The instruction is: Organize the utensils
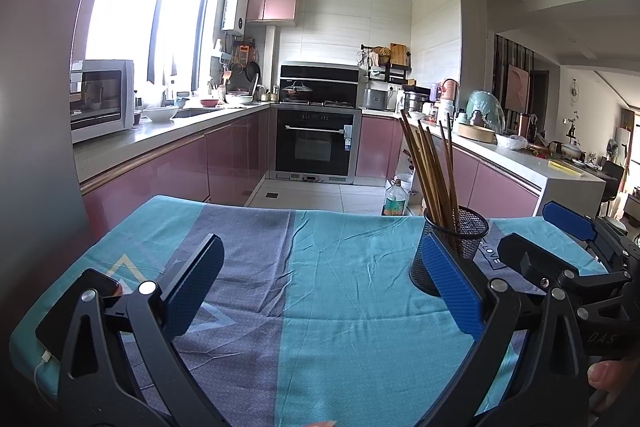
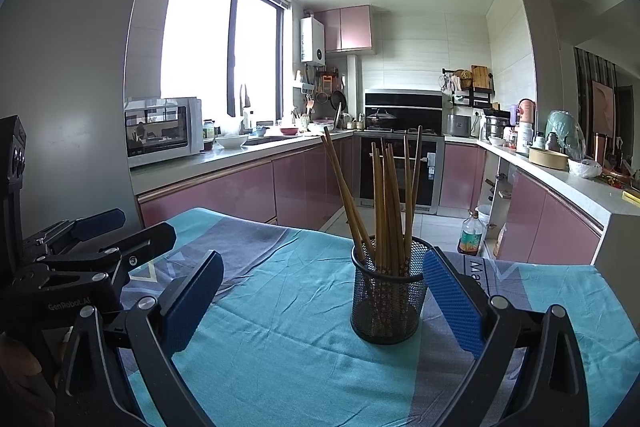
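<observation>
A black mesh cup point(image 2: 388, 299) stands upright on the teal and grey cloth point(image 2: 280, 327), holding several brown wooden chopsticks point(image 2: 384, 195) that fan out of its top. My right gripper point(image 2: 322, 303) is open and empty, and the cup sits just ahead between its blue fingers point(image 2: 452, 307), nearer the right one. In the left wrist view my left gripper point(image 1: 322, 287) is also open and empty, with the cup point(image 1: 452, 251) behind its right finger. The right gripper point(image 1: 548, 235) shows at the right edge there. The left gripper point(image 2: 124, 229) shows at the left in the right wrist view.
A dark phone point(image 1: 76, 311) with a white cable lies on the cloth at the near left. Beyond the table's far edge are pink kitchen cabinets point(image 1: 224, 159), an oven point(image 1: 316, 147) and a bottle point(image 2: 470, 235) on the floor. A counter point(image 2: 560, 179) runs along the right.
</observation>
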